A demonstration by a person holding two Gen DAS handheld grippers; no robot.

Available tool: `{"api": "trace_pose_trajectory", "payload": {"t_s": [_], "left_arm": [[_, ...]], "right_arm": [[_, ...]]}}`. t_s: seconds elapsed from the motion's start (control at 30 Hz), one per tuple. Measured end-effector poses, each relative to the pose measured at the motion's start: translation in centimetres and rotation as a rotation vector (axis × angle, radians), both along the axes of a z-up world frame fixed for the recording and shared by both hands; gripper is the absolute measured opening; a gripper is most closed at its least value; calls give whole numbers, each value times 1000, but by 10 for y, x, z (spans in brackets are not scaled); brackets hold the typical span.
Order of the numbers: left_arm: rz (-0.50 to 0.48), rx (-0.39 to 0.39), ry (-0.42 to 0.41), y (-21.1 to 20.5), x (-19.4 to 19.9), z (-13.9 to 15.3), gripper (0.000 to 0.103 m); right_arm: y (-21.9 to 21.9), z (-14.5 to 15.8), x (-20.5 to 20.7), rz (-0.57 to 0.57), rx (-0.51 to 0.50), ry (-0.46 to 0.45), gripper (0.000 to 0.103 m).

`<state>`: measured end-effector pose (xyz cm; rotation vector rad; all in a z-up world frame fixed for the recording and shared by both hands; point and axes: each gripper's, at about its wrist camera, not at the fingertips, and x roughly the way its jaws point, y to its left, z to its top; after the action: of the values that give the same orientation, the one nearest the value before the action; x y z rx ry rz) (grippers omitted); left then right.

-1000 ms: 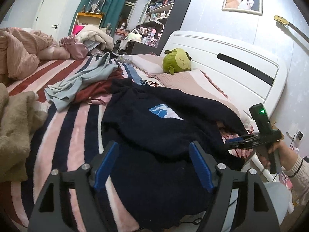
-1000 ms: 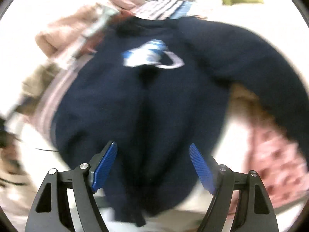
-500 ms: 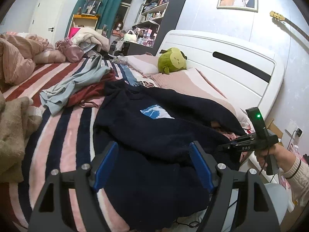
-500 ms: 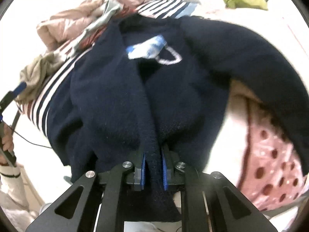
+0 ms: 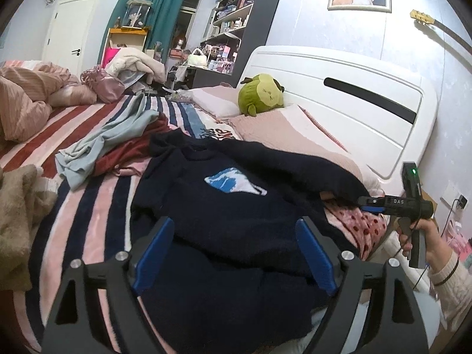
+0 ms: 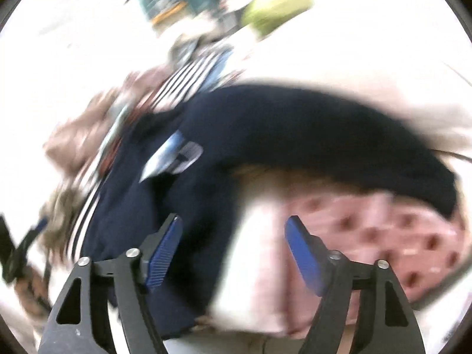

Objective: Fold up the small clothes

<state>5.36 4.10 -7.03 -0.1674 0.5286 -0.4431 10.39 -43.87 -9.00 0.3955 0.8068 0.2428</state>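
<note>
A dark navy sweater with a blue and white chest patch lies spread on the striped bed, neck away from me, one sleeve stretched right over a pink pillow. My left gripper is open and empty just above the sweater's lower part. My right gripper is open and empty in a blurred view, over the sweater's right edge and a pink dotted cloth. It also shows in the left wrist view, near the end of the sleeve.
A light blue garment and a dark red one lie left of the sweater. A beige fluffy cloth is at the left edge. A green plush toy sits by the white headboard.
My right gripper closed on the sweater's lower edge half a second ago and has now let go, opened and swung right. My left gripper stayed open and shifted slightly.
</note>
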Motion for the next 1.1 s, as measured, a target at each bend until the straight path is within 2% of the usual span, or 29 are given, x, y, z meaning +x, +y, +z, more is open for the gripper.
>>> {"api": "trace_pose_trajectory", "payload": {"t_s": [0.07,0.13,0.27,0.37,0.43,0.5,0.57,0.7,0.8,0.83,0.87,0.93,0.97,1.1], "left_arm": [[-2,7,-1,-7,4,2,84],[-7,24,1,-15,7,4,84],[-10,58,5,-32,14,5,84],[-7,72,16,-42,18,4,84],[-7,83,24,-49,22,3,84],[-6,95,29,-54,24,2,84],[-7,107,31,-59,28,1,84],[-16,111,31,-68,33,3,84],[-19,115,28,-72,36,3,84],[-21,116,27,-73,37,3,84],[-22,118,27,-74,37,3,84],[-23,122,25,-74,37,3,84],[-22,124,24,-74,38,3,84],[-14,118,24,-69,38,2,84]], "right_arm": [[-29,-8,-8,-117,-57,-22,74],[-46,-21,-8,-161,-123,-12,74],[-68,-48,-5,-218,-149,26,74],[-89,-57,0,-293,-173,15,78],[-102,-61,0,-320,-144,3,82],[-112,-67,3,-306,-51,-10,90],[-119,-68,1,-304,-9,-30,97],[-134,-69,0,-330,81,-94,98],[-147,-68,8,-409,153,-130,88],[-147,-69,7,-425,154,-131,70],[-150,-68,8,-452,144,-126,45],[-152,-65,12,-459,138,-127,19],[-153,-60,9,-451,139,-147,11],[-140,-35,-5,-426,74,-225,10]]}}
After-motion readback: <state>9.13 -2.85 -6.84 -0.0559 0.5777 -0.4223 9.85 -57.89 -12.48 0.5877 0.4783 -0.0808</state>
